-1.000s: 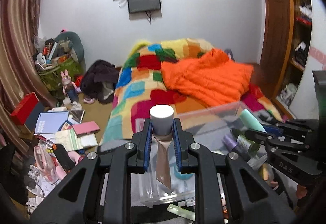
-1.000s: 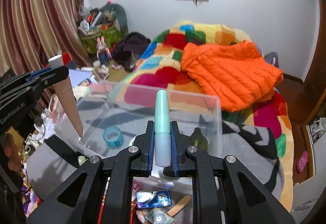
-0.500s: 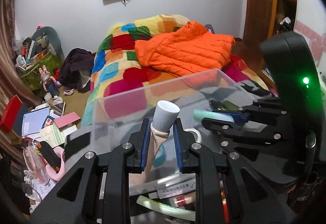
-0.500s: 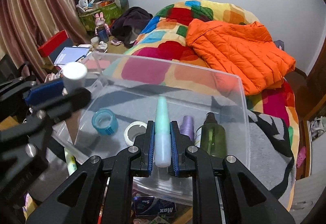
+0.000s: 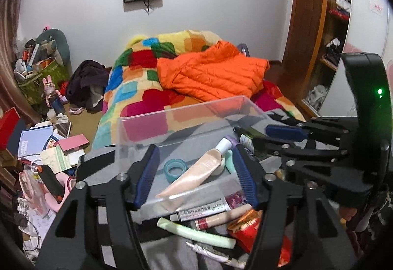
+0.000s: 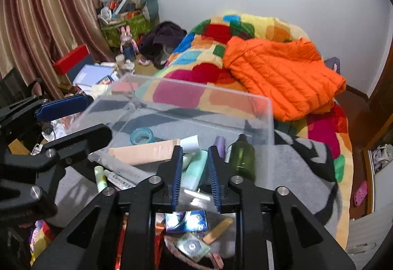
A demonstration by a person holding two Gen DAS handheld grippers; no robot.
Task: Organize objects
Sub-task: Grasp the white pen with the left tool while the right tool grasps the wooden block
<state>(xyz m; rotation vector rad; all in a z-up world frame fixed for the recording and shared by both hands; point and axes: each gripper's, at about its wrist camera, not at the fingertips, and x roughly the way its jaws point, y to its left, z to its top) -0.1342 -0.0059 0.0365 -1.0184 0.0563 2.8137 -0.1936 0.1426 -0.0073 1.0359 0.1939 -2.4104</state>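
Note:
A clear plastic bin (image 5: 181,110) (image 6: 196,95) stands on a grey blanket on the bed. In it lie a beige tube with a white cap (image 5: 194,171) (image 6: 152,150), a mint bottle (image 6: 195,170), a blue tape roll (image 5: 175,170) (image 6: 142,136), a purple tube (image 6: 219,144) and a green bottle (image 6: 242,155). My left gripper (image 5: 195,171) is open wide over the bin, the beige tube lying loose between its jaws. My right gripper (image 6: 195,172) is open, its jaws apart on either side of the mint bottle.
Loose tubes, a pale green stick (image 5: 196,233) and packets (image 6: 186,220) lie on the blanket in front of the bin. An orange jacket (image 5: 211,73) lies on the colourful quilt behind. Books and clutter cover the floor at the left (image 5: 49,144).
Both grippers have opened. The beige tube left my left gripper and the mint bottle left my right gripper; both now lie in the bin.

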